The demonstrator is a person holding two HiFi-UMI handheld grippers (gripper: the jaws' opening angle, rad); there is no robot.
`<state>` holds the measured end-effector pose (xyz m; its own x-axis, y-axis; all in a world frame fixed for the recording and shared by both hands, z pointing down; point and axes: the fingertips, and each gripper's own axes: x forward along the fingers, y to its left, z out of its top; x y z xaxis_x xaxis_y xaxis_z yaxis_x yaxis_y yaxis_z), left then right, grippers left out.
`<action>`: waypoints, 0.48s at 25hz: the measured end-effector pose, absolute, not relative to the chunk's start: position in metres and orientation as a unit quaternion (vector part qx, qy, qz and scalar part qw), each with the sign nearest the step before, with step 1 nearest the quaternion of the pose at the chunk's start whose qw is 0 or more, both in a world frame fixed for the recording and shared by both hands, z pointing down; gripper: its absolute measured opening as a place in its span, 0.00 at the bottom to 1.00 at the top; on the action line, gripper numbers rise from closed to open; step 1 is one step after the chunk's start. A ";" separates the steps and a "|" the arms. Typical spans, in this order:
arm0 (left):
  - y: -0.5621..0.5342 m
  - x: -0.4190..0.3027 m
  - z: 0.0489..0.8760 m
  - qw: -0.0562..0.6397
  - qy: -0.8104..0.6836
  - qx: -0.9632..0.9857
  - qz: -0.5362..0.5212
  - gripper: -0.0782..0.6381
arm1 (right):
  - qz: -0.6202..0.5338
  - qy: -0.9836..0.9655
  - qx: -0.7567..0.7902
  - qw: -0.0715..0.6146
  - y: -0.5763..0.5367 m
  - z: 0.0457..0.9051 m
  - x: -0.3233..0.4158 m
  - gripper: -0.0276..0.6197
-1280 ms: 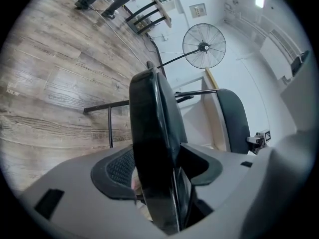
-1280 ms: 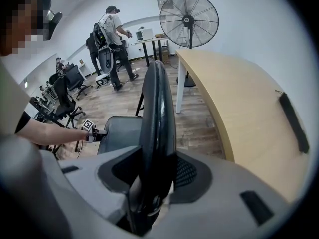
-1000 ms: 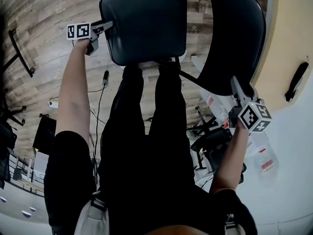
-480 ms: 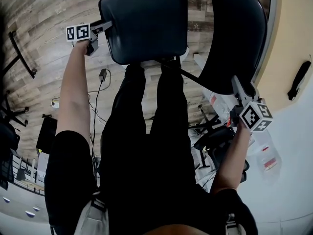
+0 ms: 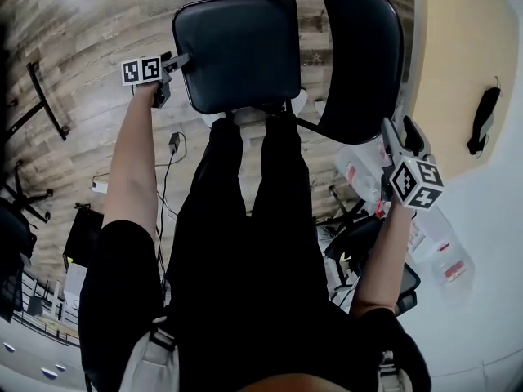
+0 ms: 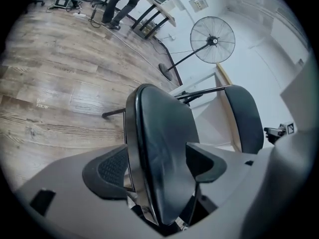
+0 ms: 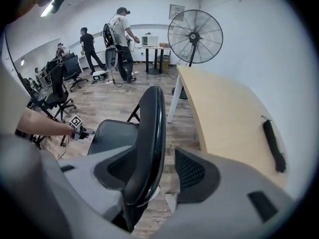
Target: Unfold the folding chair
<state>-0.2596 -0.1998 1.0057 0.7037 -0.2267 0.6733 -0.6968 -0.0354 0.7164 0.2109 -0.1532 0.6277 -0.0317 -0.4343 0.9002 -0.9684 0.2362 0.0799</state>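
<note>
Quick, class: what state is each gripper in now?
Left gripper: open, jaws just opened, seat between them.
Right gripper: open, jaws just opened, backrest between them.

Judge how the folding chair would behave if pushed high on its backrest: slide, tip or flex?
The folding chair probably slides easily: thin legs on smooth wood floor. Likely light, given its slim tube frame. Pushed high on the backrest, it may tip.

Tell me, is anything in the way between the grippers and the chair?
Nothing visible is. The edge of the seat sits between the jaws of the left gripper, and the edge of the backrest between those of the right gripper. Both pairs of jaws have just been opening and stand apart, pressing neither.
</note>
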 end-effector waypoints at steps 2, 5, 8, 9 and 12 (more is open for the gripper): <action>-0.199 -0.262 0.985 0.605 -0.335 0.696 0.195 0.59 | 0.296 -0.659 0.539 0.433 -0.153 0.608 0.206 0.39; -0.197 -0.264 0.950 0.599 -0.339 0.699 0.194 0.59 | 0.290 -0.671 0.539 0.418 -0.152 0.579 0.201 0.39; -0.194 -0.264 0.911 0.596 -0.341 0.703 0.185 0.59 | 0.286 -0.684 0.543 0.394 -0.152 0.554 0.189 0.39; -0.194 -0.264 0.898 0.593 -0.341 0.708 0.178 0.59 | 0.284 -0.690 0.543 0.385 -0.153 0.547 0.182 0.39; -0.196 -0.263 0.852 0.582 -0.341 0.724 0.147 0.59 | 0.267 -0.717 0.536 0.355 -0.158 0.527 0.155 0.39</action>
